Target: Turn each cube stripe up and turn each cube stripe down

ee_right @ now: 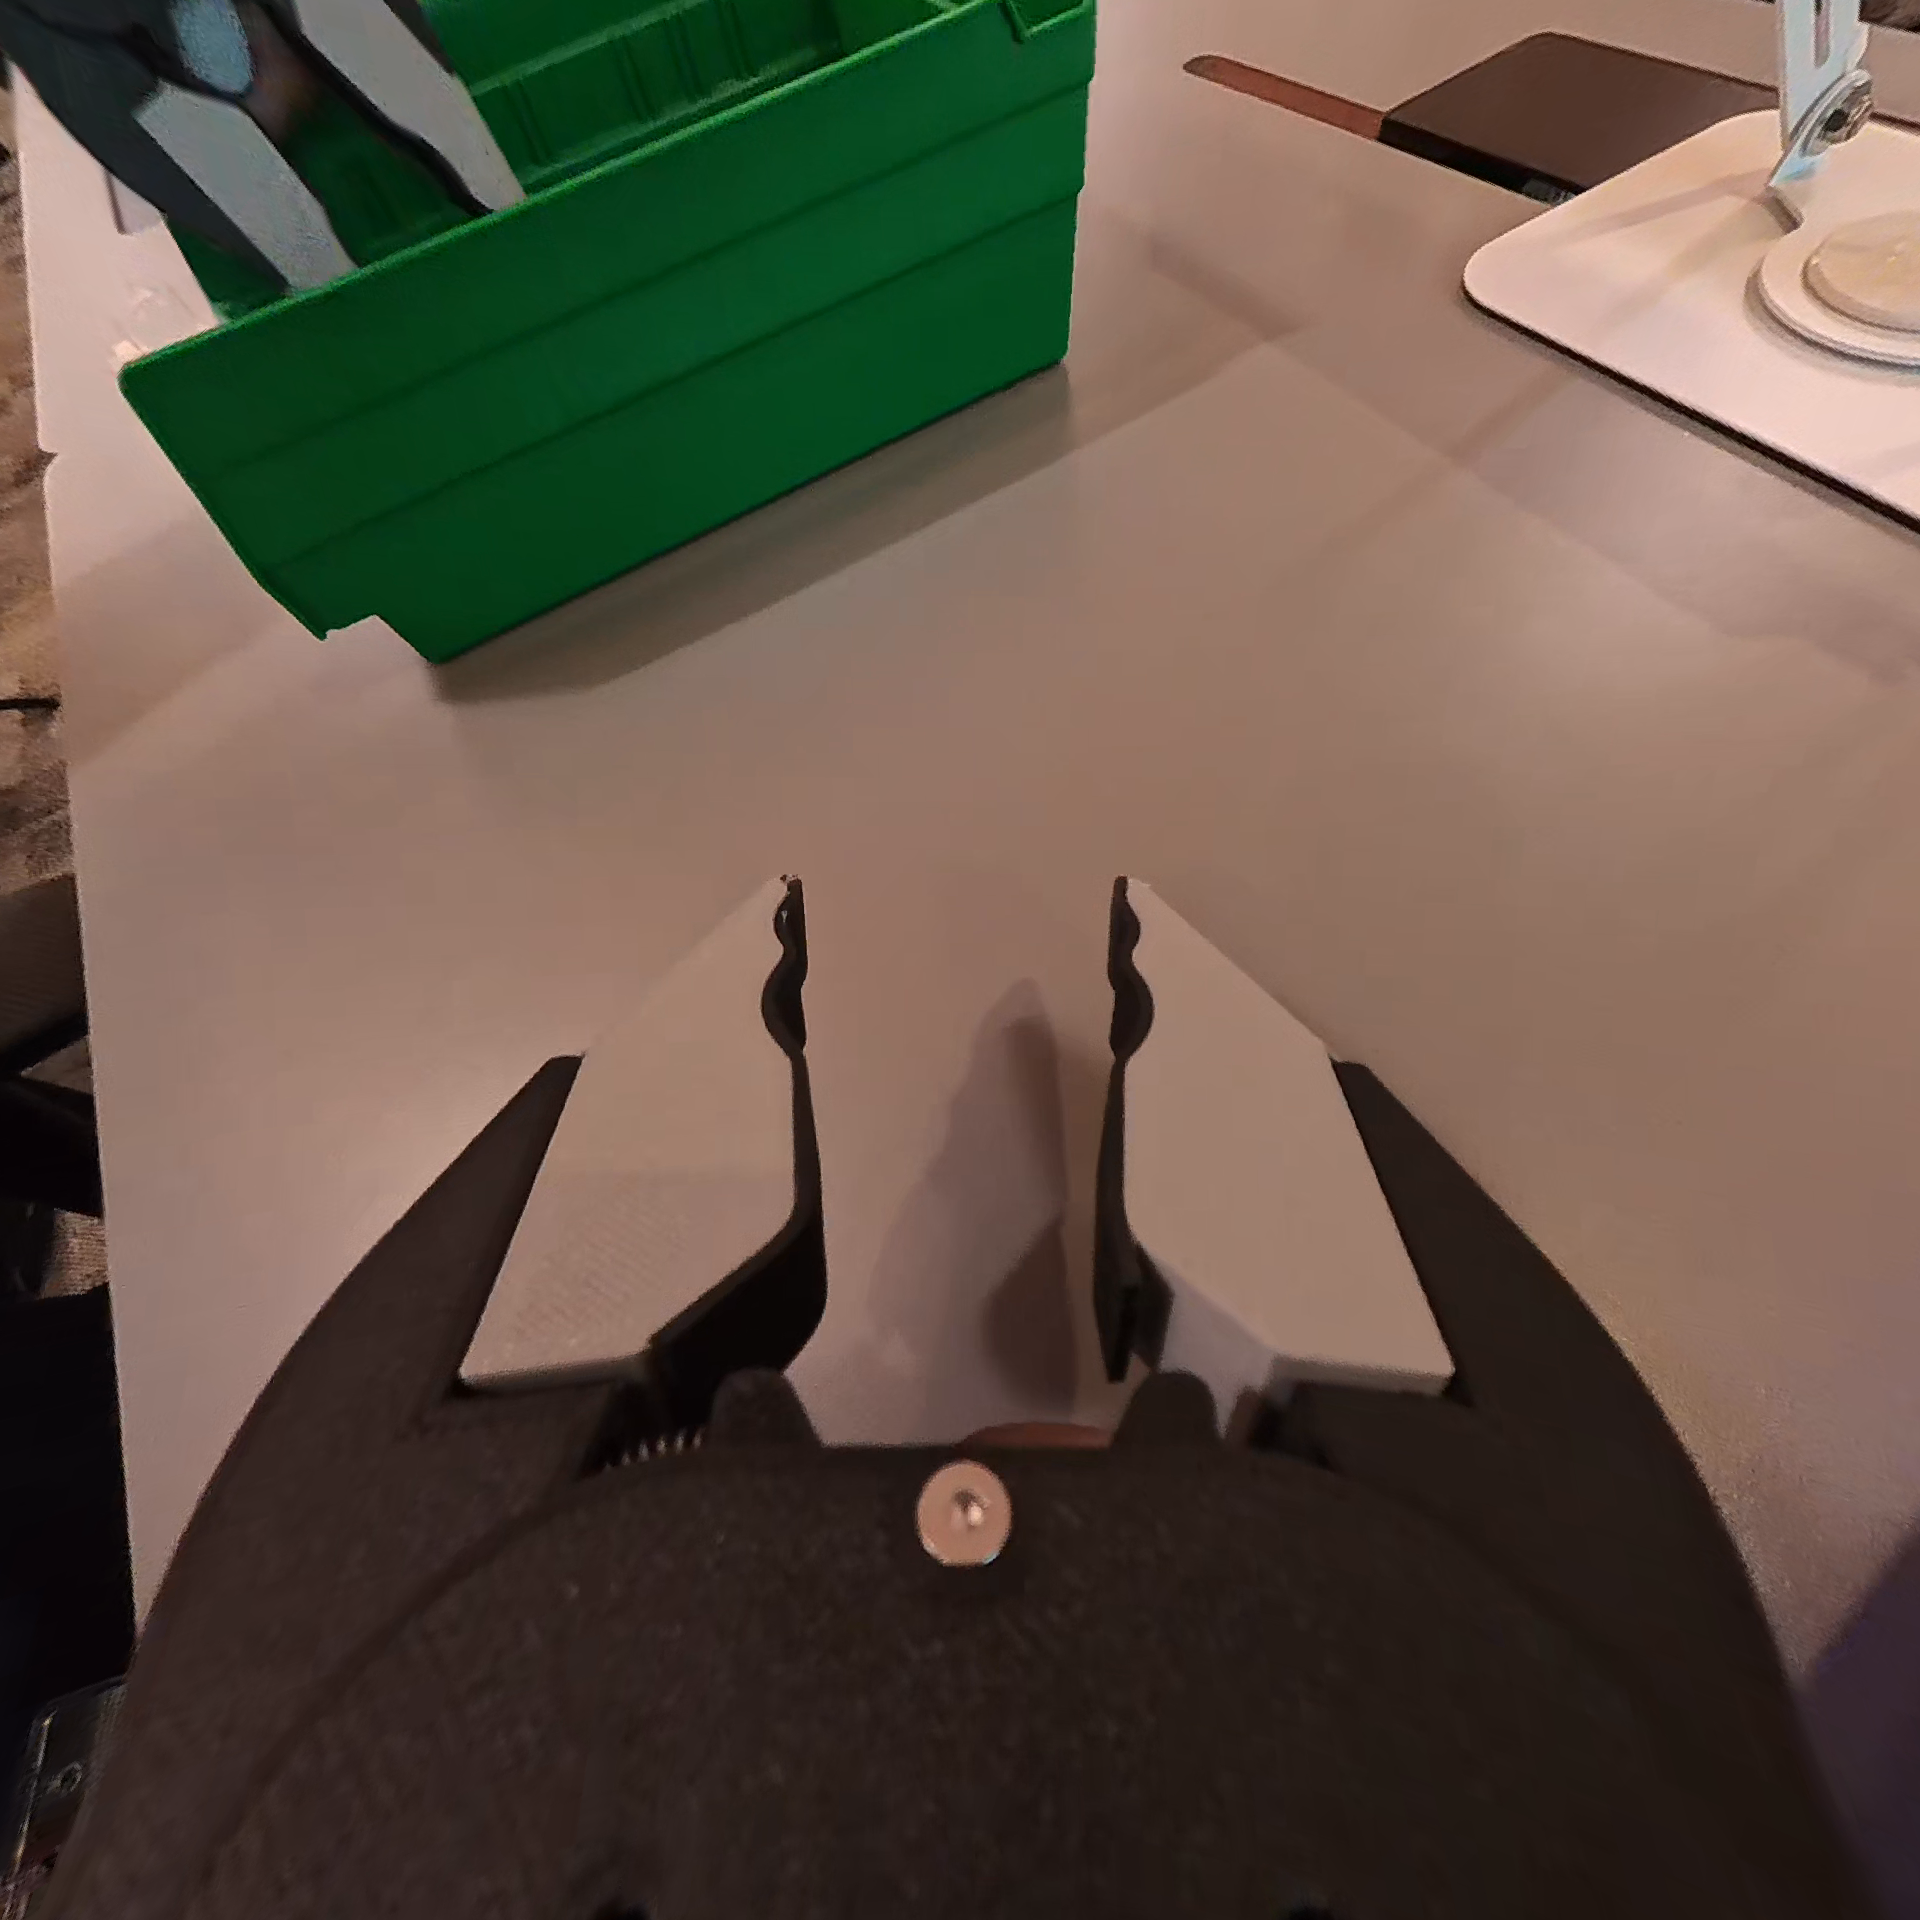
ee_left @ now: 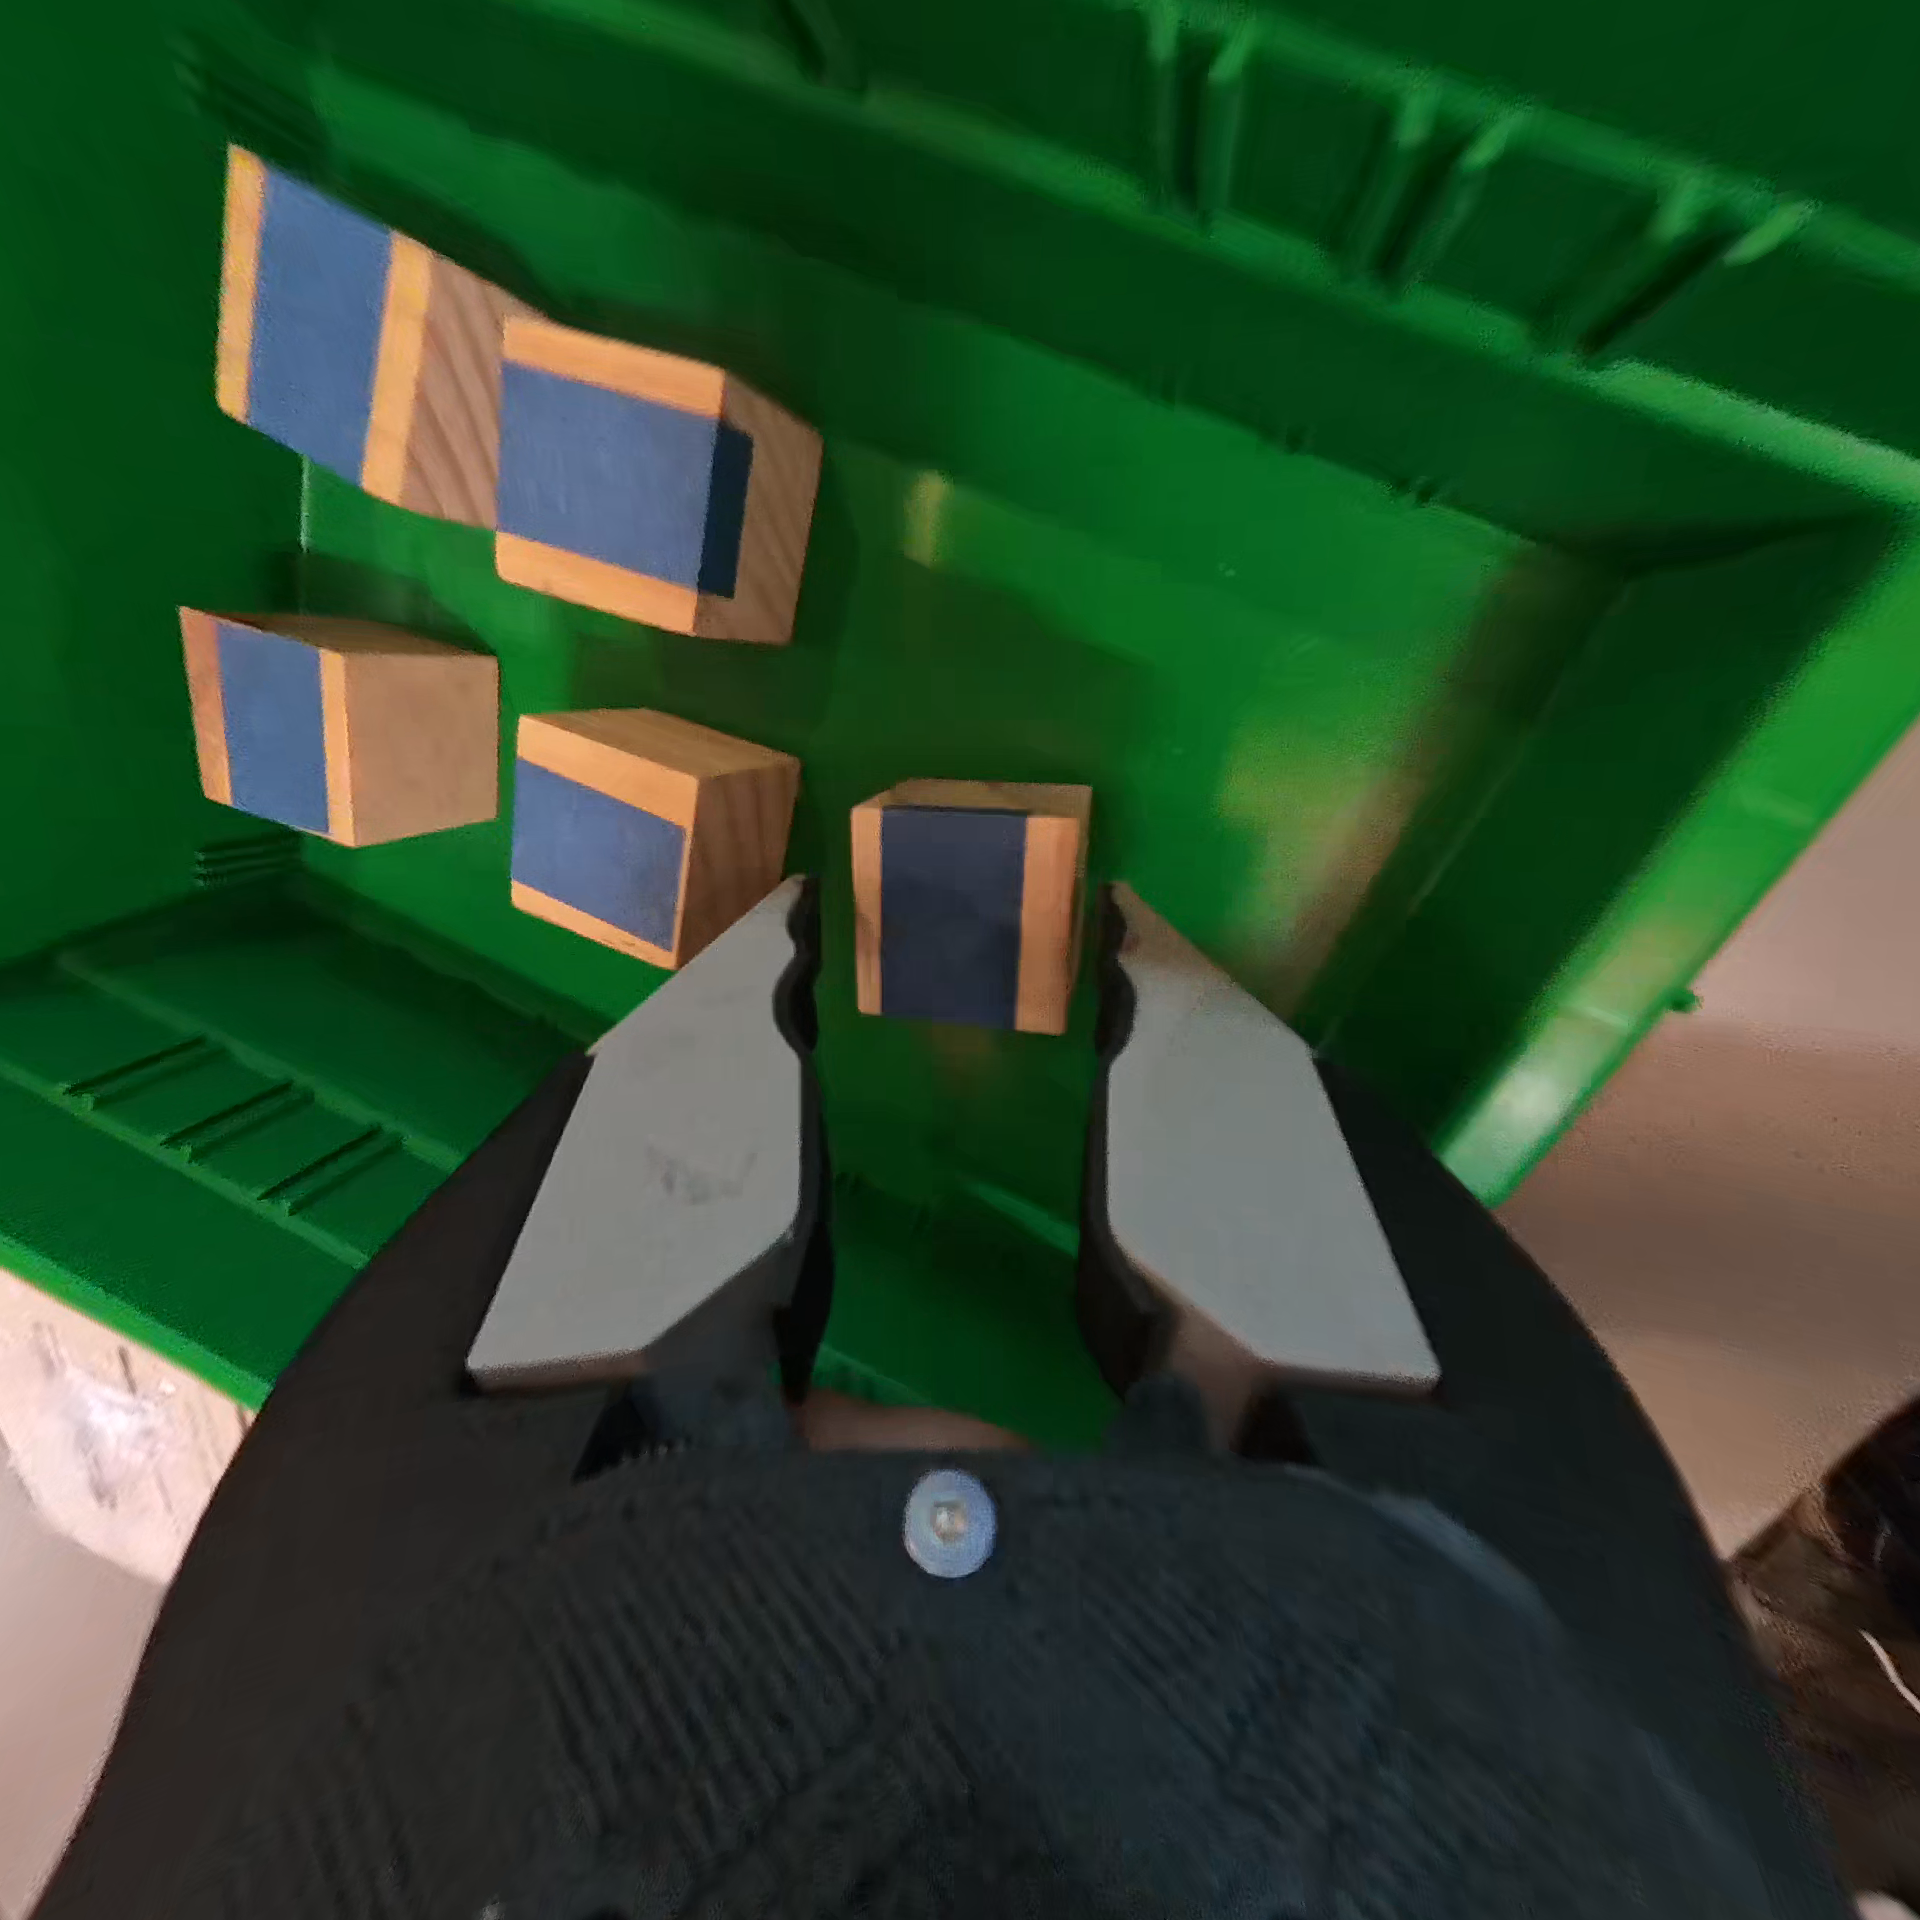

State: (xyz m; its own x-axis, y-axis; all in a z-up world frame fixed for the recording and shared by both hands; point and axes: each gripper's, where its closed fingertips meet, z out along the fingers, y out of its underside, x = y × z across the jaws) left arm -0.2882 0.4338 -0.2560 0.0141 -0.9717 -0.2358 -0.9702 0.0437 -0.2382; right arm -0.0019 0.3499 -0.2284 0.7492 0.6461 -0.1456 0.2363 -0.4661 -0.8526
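In your left wrist view, your left gripper (ee_left: 956, 904) reaches down into the green bin (ee_left: 1558, 499) with its jaws spread wide; a wooden cube (ee_left: 961, 909) with a dark blue stripe facing you lies between the fingertips, but a gap shows on each side, so nothing is gripped. Four more striped cubes (ee_left: 623, 478) sit on the bin floor to the left, each showing its blue band. In your right wrist view, your right gripper (ee_right: 956, 904) hangs over the bare pale table (ee_right: 1351, 727), jaws wide apart and empty. The green bin (ee_right: 644, 416) stands well ahead to the left, with the left gripper (ee_right: 343, 135) dipping into it; a white stand base (ee_right: 1662, 301) rests at the far right.
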